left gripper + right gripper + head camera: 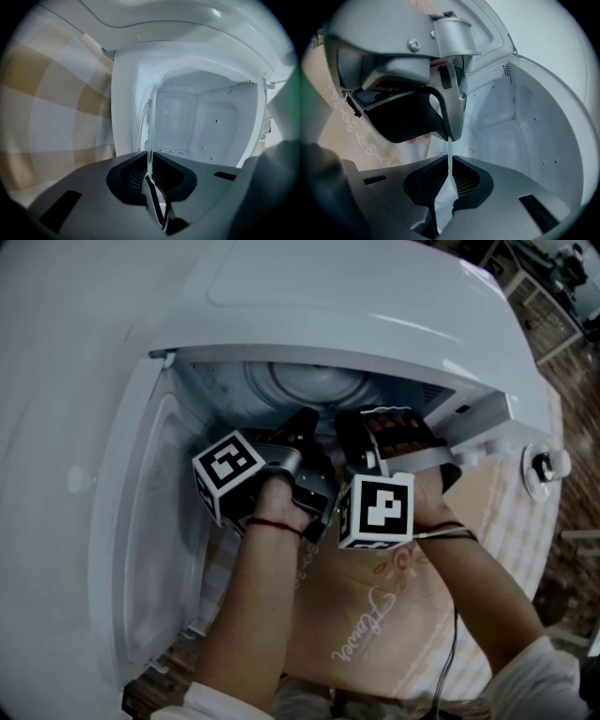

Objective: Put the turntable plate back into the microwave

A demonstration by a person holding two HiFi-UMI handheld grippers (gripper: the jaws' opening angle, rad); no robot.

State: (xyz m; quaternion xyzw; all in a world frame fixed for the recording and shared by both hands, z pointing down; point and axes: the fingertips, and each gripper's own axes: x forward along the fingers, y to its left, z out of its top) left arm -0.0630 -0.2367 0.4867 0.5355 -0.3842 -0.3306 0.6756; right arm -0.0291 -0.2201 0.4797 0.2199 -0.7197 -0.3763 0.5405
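Note:
The white microwave (pixel 375 306) stands open, its door (pixel 141 521) swung out to the left. Both grippers reach into its mouth side by side. The clear glass turntable plate (pixel 305 385) shows as a round shape inside the cavity. My left gripper (pixel 305 427) is shut on the plate's rim (pixel 151 131), which runs edge-on between its jaws. My right gripper (pixel 361 427) is likewise shut on the thin glass edge (pixel 450 161), just beside the left gripper's dark finger (pixel 412 117). The far part of the plate is hidden behind the grippers.
The cavity walls (pixel 206 122) close in around the plate on all sides. A checked, flower-printed tablecloth (pixel 375 615) covers the table in front of the microwave. A round knob (pixel 544 465) sits on the panel at the right.

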